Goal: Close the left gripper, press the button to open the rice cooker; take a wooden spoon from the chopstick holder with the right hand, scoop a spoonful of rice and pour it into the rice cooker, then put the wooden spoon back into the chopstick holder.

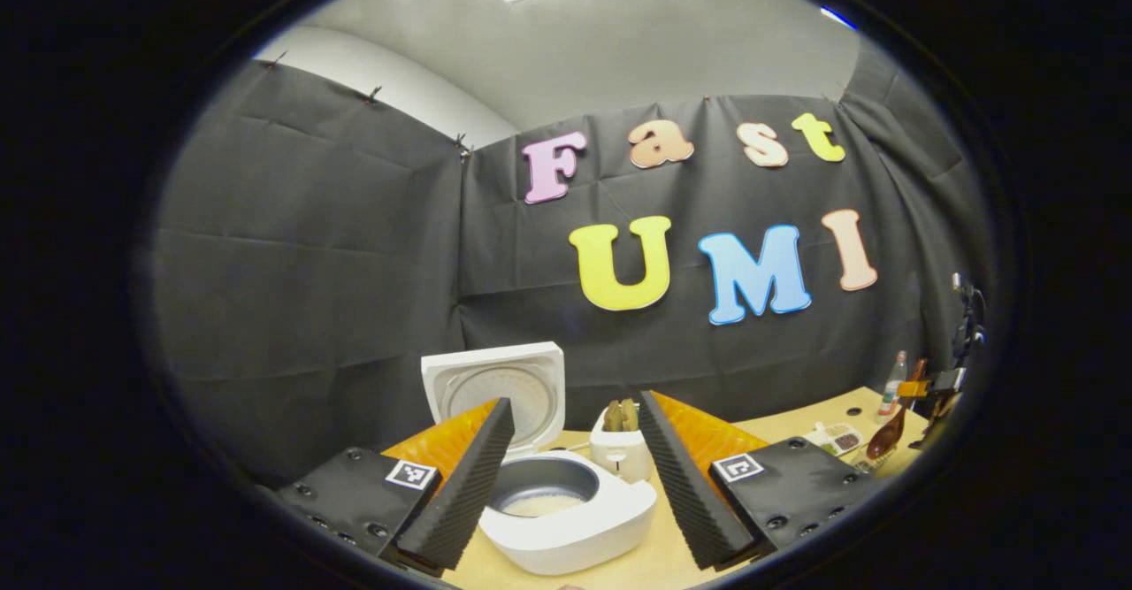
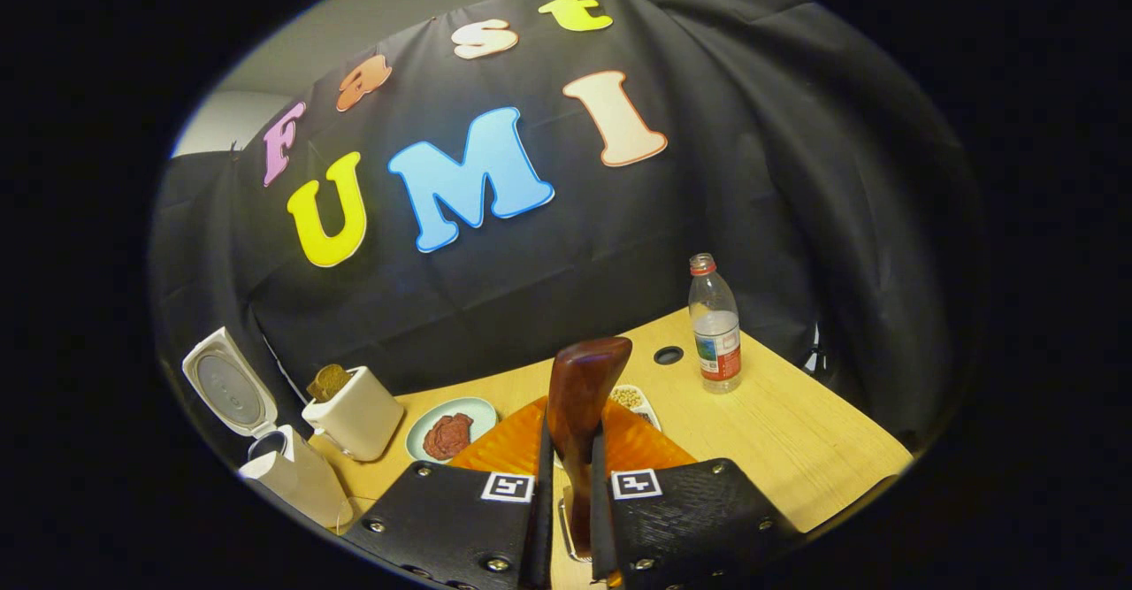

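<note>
One cooker (image 1: 566,506) stands on the counter (image 1: 659,563), white, with its lid (image 1: 500,391) raised upright behind the pot; some rice lies at the bottom of the pot. One holder (image 1: 621,450), white, stands just behind the cooker, with brown handles sticking out of it. There is also one bottle (image 2: 715,325), one round plate (image 2: 451,431) with something reddish on it, and one small dish (image 2: 635,400) with pale grains, partly hidden.

The left hand-held gripper (image 1: 575,471) points level toward the cooker, and its two fingers are spread wide, one on each side of the pot, touching nothing.

The right hand-held gripper (image 2: 573,493) is above the counter, between the plate and the bottle. Its fingers are pressed together on one wooden spoon (image 2: 579,395), which stands upright between them with the broad end up. In the left gripper view this spoon (image 1: 887,435) shows far to the right, hanging under the right hand-held gripper (image 1: 929,391), well apart from the cooker.
</note>
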`<state>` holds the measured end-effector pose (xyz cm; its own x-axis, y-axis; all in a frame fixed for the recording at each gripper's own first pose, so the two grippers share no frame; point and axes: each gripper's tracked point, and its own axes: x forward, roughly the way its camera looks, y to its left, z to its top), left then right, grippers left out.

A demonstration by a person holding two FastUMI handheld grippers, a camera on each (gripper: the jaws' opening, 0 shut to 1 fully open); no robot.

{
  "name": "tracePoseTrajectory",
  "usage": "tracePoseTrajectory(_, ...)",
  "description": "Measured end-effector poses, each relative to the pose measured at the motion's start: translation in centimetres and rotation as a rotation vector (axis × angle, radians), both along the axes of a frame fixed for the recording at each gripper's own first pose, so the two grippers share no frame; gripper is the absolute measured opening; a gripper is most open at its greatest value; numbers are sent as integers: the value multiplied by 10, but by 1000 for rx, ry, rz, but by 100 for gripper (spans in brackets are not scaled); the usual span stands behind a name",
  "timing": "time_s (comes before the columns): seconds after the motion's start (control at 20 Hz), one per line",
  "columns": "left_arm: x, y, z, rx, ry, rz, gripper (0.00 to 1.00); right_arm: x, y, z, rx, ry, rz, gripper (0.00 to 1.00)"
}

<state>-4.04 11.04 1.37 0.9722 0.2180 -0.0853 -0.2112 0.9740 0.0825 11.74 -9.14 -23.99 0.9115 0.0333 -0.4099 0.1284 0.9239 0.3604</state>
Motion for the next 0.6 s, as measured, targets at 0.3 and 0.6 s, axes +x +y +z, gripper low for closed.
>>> tracePoseTrajectory(0.3, 4, -4, -5, -6, 5, 0, 98, -15, 12, -18, 32, 79, 43, 22)
tracePoseTrajectory(0.6, 15, -6, -13, -37, 9, -21, 98, -17, -6, 19, -97, -1, 6, 92)
